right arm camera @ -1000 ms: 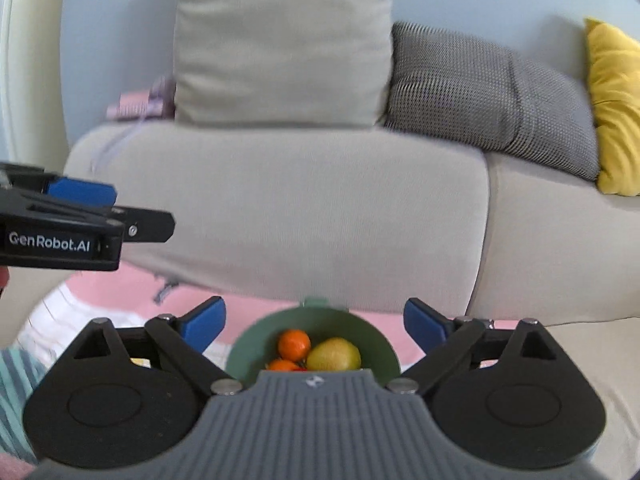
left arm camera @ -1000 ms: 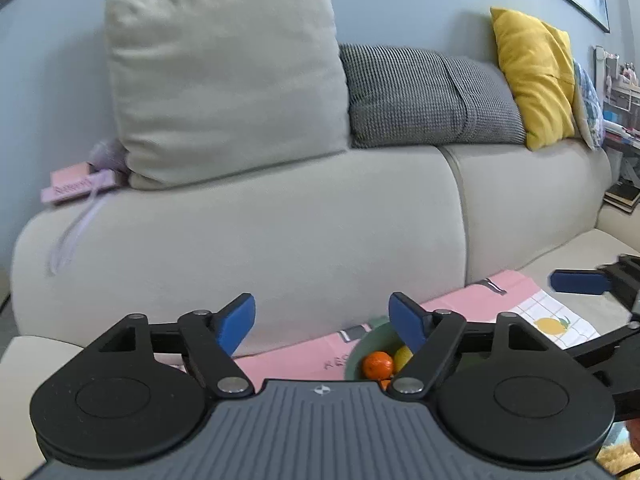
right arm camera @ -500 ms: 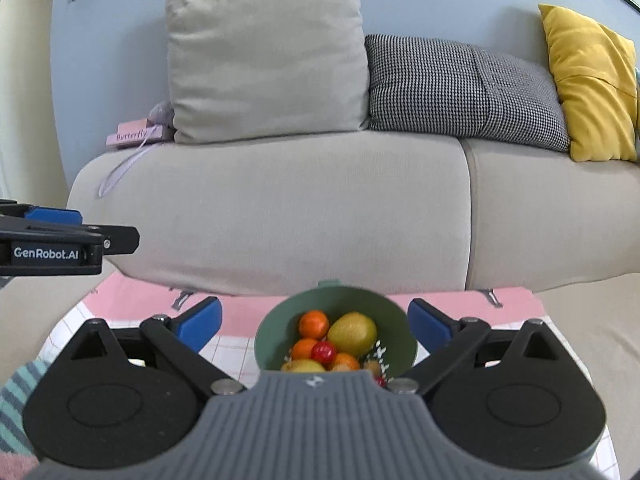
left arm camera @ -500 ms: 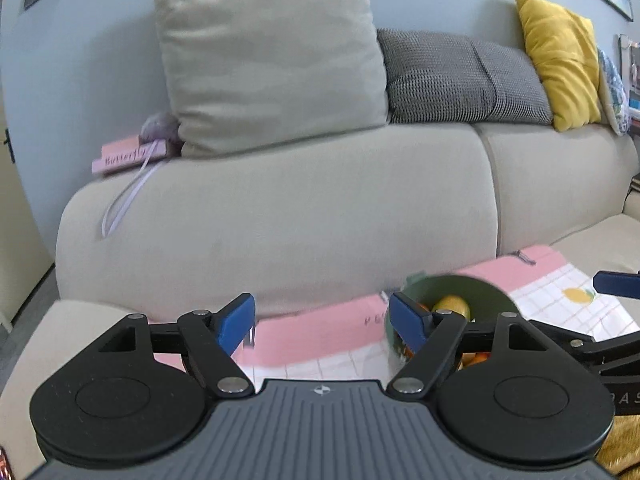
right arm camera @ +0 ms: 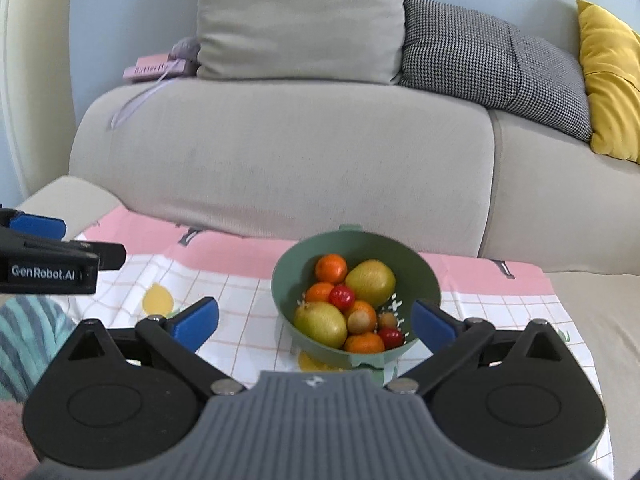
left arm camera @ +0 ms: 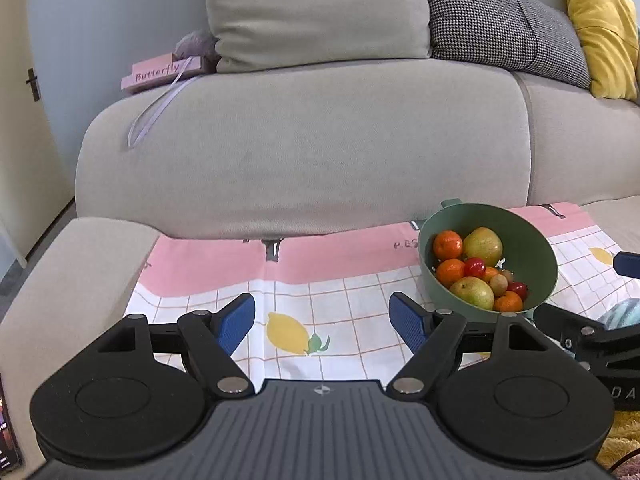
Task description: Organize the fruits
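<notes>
A green bowl (right arm camera: 424, 276) (left arm camera: 536, 248) stands on a pink and white checked cloth (left arm camera: 340, 300) (right arm camera: 240, 304) spread over the sofa seat. It holds several fruits: oranges (right arm camera: 330, 268), yellow-green pears (right arm camera: 370, 283), small red fruits (right arm camera: 341, 297) and brown ones. My right gripper (right arm camera: 315, 320) hovers just in front of the bowl, its jaws opening wide with nothing gripped. My left gripper (left arm camera: 322, 322) is open and empty over the cloth, left of the bowl. Each gripper shows at the edge of the other's view.
The beige sofa back (left arm camera: 304, 152) rises right behind the cloth, with beige (left arm camera: 316, 8), houndstooth (left arm camera: 500, 28) and yellow (left arm camera: 604, 28) cushions on top. A pink "Butterfly" box (left arm camera: 160, 74) rests on the sofa back. The left armrest (left arm camera: 68, 280) borders the cloth. Striped teal fabric (right arm camera: 28, 332) lies nearby.
Both grippers moved forward and down and tipped downward, so the bowl and cloth came into fuller view. The right gripper's jaws spread a little wider.
</notes>
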The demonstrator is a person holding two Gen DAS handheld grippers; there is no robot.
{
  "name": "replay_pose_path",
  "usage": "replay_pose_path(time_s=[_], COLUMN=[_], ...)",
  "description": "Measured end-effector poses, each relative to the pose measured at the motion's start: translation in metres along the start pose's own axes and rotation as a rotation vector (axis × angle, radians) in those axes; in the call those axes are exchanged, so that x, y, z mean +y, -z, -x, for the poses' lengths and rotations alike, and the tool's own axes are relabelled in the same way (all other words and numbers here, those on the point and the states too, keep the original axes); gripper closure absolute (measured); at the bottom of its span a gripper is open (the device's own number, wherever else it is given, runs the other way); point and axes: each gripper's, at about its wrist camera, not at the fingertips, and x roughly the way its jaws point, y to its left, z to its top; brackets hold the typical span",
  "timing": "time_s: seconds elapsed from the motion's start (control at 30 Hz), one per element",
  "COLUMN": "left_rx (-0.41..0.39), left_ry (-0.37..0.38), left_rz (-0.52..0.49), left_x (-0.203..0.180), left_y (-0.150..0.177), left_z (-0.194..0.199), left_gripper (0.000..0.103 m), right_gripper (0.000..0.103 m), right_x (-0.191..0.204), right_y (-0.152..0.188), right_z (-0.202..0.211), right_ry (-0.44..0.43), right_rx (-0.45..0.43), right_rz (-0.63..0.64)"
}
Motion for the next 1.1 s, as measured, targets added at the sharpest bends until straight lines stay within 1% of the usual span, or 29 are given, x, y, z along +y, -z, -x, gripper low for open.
replay_pose_path(time_s=[0.37,1.1], left_rx=[0.011,0.023], left_ry=[0.005,0.003], left_rz=[-0.005,-0.004], left_x=[-0.0002,0.0016], left_y=[0.0033,0.0026], left_z=[-0.0025,-0.0015], left_gripper=[0.014,0.014], right_gripper=[0.004,0.004], right_x=[0.0019,0.0044], right_y=[0.0022,0.0031], right_z=[-0.0061,-0.0041], right_ry=[0.006,0.009], right_rx=[0.027,0.021], right_rz=[0.012,0.009])
